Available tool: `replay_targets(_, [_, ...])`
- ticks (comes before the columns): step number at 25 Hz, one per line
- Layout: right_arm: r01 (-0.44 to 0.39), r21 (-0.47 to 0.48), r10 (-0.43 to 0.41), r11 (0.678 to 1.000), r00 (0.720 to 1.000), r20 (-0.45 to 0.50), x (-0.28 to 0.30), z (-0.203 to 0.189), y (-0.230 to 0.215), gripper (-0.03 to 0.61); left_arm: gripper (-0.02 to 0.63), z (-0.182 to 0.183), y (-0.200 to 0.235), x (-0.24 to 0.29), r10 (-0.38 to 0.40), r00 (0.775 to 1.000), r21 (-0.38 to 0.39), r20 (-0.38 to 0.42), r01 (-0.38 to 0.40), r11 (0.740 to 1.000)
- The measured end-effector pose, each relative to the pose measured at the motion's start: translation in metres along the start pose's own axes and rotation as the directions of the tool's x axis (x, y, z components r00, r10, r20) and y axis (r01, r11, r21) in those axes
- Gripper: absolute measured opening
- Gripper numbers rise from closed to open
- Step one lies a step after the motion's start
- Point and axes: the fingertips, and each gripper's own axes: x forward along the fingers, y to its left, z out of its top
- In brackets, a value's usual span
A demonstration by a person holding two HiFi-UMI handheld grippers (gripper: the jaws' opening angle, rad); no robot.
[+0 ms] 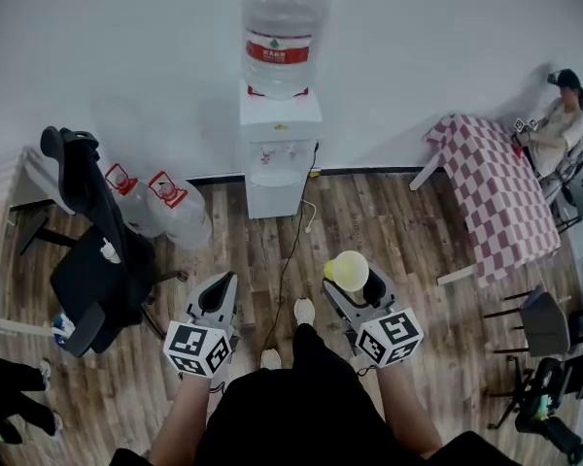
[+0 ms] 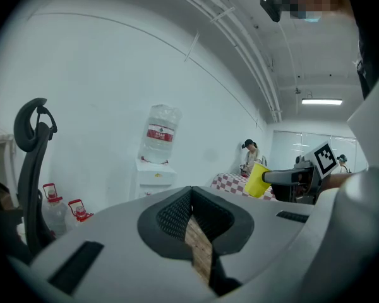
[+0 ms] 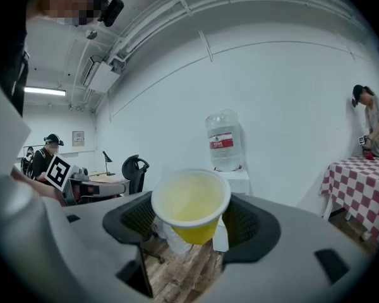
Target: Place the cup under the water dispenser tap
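- Right claw clamped on yellow cup, cup upright.
- Left claw jaws together, nothing held.
- Water dispenser far centre, well apart from cup.

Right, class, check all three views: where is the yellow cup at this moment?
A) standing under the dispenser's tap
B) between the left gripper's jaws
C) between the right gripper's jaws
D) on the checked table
C: the yellow cup is clamped upright between the jaws of the right gripper, well short of the water dispenser at the wall, while the left gripper has its jaws together on nothing.
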Motion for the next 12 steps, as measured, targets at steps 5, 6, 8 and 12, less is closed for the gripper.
replay_targets(5, [-0.019, -0.005, 0.019, 1.0, 1.0, 0.0, 0.02, 0.005, -0.016, 0.334, 0.014, 0.007, 0.007, 0.02, 0.017, 1.0, 0.005, -0.003, -0.017, 1.0])
replay_targets(6, [-0.024, -0.006, 0.024, 1.0, 1.0, 0.001, 0.025, 0.007, -0.02, 0.334, 0.014, 0.009, 0.008, 0.025, 0.02, 1.0, 0.008, -0.005, -0.02, 1.0])
replay_targets(8, [-0.035, -0.001, 0.035, 0.999, 0.999, 0.0, 0.035, 0.008, -0.028, 0.334, 0.014, 0.012, 0.011, 0.037, 0.029, 1.0, 0.01, -0.006, -0.029, 1.0])
replay_targets(12, [-0.06, 0.009, 0.06, 0.998, 0.998, -0.008, 0.057, 0.011, -0.05, 0.334, 0.014, 0.02, 0.016, 0.064, 0.05, 0.999, 0.011, -0.009, -0.049, 0.999])
